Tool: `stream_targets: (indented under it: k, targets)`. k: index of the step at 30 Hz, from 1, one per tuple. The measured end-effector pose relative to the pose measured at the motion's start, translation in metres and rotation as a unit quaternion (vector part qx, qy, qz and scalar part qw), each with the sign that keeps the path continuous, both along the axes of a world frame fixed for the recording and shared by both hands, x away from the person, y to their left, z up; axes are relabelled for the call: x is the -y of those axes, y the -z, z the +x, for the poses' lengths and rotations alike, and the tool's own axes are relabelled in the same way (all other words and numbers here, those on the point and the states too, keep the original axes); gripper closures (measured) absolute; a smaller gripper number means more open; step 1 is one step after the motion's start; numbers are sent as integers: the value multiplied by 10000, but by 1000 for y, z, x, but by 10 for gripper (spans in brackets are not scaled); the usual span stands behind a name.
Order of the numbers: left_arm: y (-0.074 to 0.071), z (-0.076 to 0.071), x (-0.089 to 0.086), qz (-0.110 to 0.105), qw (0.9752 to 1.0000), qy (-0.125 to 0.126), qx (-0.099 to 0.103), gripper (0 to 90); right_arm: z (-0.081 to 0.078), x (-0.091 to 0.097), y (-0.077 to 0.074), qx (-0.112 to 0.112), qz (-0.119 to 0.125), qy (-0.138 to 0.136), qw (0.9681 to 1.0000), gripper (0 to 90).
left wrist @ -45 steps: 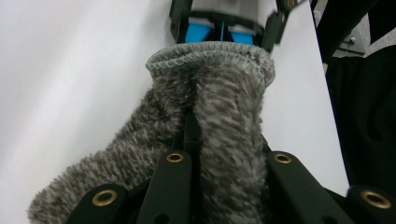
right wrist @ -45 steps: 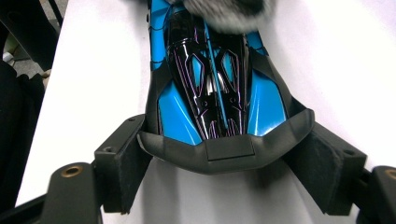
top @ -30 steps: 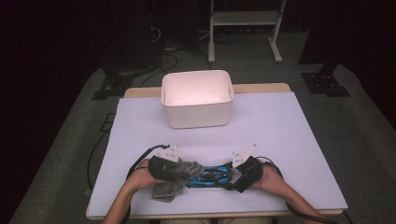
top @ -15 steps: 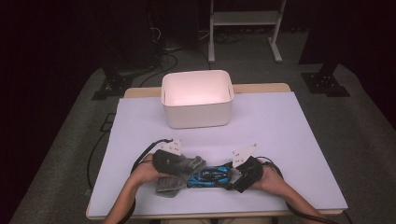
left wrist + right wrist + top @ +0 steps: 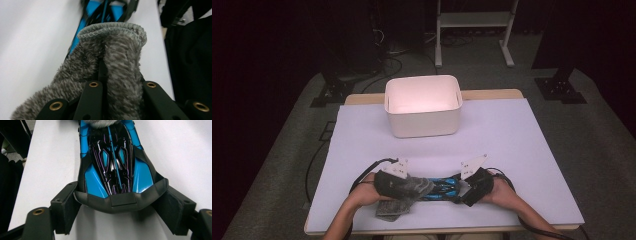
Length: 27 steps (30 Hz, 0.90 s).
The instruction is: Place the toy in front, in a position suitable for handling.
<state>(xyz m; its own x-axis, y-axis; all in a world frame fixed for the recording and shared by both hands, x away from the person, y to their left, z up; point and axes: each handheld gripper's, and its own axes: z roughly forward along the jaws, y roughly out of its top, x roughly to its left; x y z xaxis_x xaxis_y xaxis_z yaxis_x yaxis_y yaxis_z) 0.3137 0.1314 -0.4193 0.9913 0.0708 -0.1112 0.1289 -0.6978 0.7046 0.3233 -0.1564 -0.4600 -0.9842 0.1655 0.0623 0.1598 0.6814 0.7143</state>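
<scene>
Blue toy car (image 5: 113,162) lies near the table's (image 5: 532,150) front edge, its rear clamped between the right gripper's (image 5: 117,207) jaws; the left gripper (image 5: 117,82) pinches a grey fuzzy sock (image 5: 112,52), seemingly over the car's far end.

grippers: black | fingers (image 5: 95,100): brass-ringed screws | plates: grey | cables: black

Open white tabletop (image 5: 522,150): bare ahead of both grippers, and outward to either side. Obstacle: white rectangular plastic bin (image 5: 423,114), standing well ahead of them. Between the grippers: blue-and-black toy car (image 5: 439,186) and grey fuzzy sock (image 5: 404,192) occupy the gap.
</scene>
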Motion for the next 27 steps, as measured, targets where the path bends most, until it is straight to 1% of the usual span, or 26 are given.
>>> stream_targets:
  k: [4, 5, 8, 11, 14, 17, 18, 21, 23, 25, 27]
  targets:
    - [-6, 1, 31, 105, 9994, 315, 97, 782, 0, 0, 0, 1, -8, 9, 10000, 231]
    - [-6, 3, 41, 150, 9990, 406, 118, 782, 0, 0, 0, 6, -12, 5, 10000, 231]
    - [-8, 7, 62, 142, 9982, 567, 99, 782, -1, 0, 0, 6, -7, 13, 10000, 231]
    - [-9, 9, 86, 231, 9968, 752, 153, 782, -1, 0, 0, 18, 6, 13, 10000, 231]
    - [-9, 13, 101, 295, 9957, 862, 186, 782, -1, 0, 1, 19, 19, 13, 10000, 231]
    - [-8, 16, 110, 335, 9953, 898, 138, 782, -1, 0, 0, -23, 34, 17, 10000, 231]
    - [-7, 17, 112, 328, 9953, 903, 107, 782, -1, 0, 1, -7, 38, 29, 10000, 232]
    - [-6, 17, 111, 346, 9953, 901, 83, 782, -1, 0, 1, -1, 36, 21, 10000, 232]
    - [-6, 18, 107, 386, 9950, 919, 105, 782, -1, 0, 1, 15, 28, 16, 10000, 233]
    - [-7, 19, 99, 380, 9957, 839, 74, 782, -2, 0, 1, 43, 23, 30, 10000, 234]
    - [-8, 21, 91, 318, 9969, 722, 58, 782, -2, 0, 1, 58, 29, 25, 10000, 234]
